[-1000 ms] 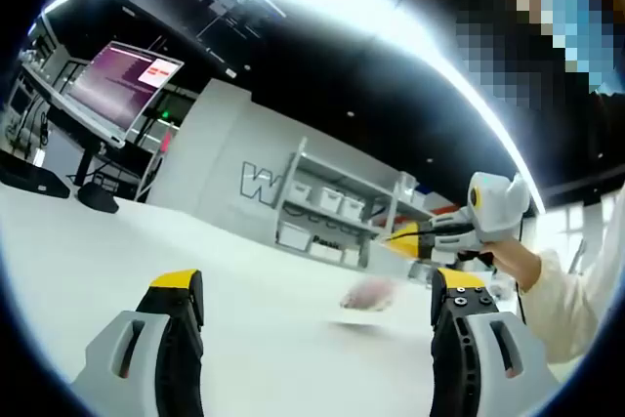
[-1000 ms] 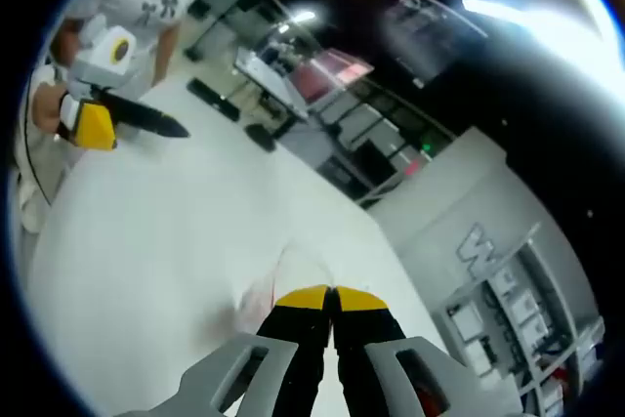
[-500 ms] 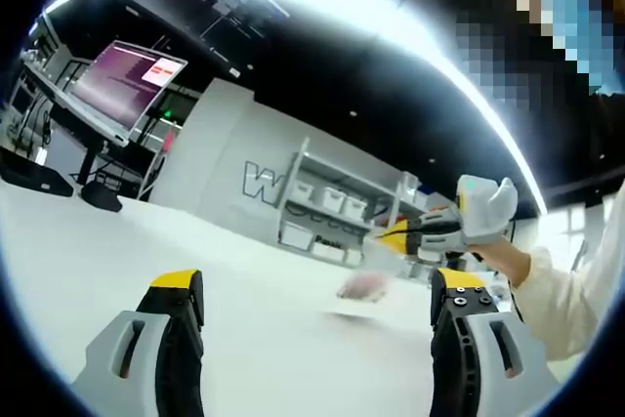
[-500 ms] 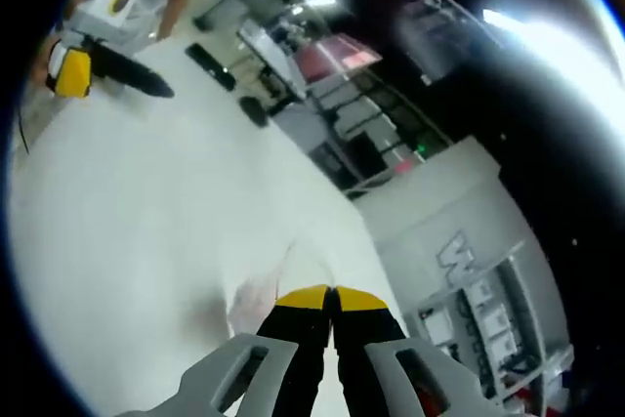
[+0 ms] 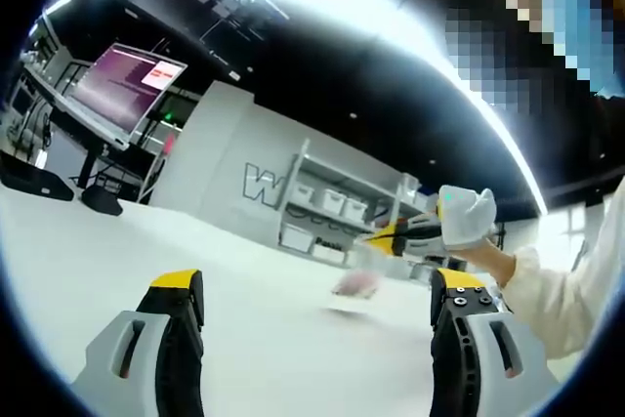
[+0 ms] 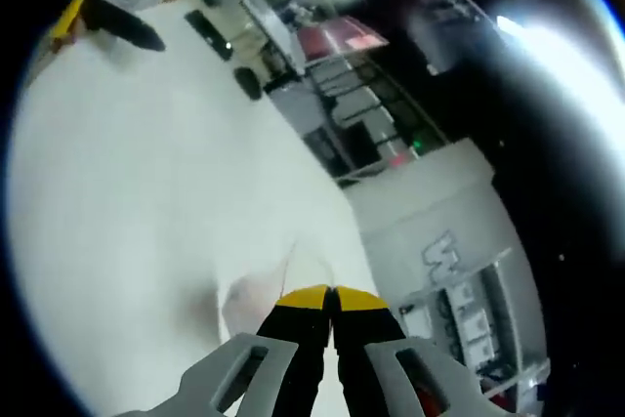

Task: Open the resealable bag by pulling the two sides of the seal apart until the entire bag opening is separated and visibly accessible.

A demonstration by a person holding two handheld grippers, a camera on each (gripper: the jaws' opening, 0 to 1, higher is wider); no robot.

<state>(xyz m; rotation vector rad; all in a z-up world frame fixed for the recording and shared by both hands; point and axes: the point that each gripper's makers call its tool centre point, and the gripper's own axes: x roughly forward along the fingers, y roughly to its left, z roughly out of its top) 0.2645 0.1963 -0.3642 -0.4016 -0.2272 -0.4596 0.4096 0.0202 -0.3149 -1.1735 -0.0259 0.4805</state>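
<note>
Right claw (image 6: pixel 332 292) is clamped on the resealable bag's (image 6: pixel 256 302) edge, lifting it off the white surface (image 6: pixel 127 192); left claw (image 5: pixel 317 285) waits with jaws apart, likely to take the other side.

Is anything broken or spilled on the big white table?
Nothing looks broken or spilled. The bag hangs above the white table from the right gripper, its fingers shut on one edge. The left gripper is open.

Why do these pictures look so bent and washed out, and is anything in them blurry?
Left gripper view: the fisheye lens curves the shelves, a ceiling light flares into a white arc, and the bag is a soft pink smudge beside the right claw. Right gripper view: the white table is nearly blown out, the bag shows faintly at the closed claw tips, and the room bends sharply.
</note>
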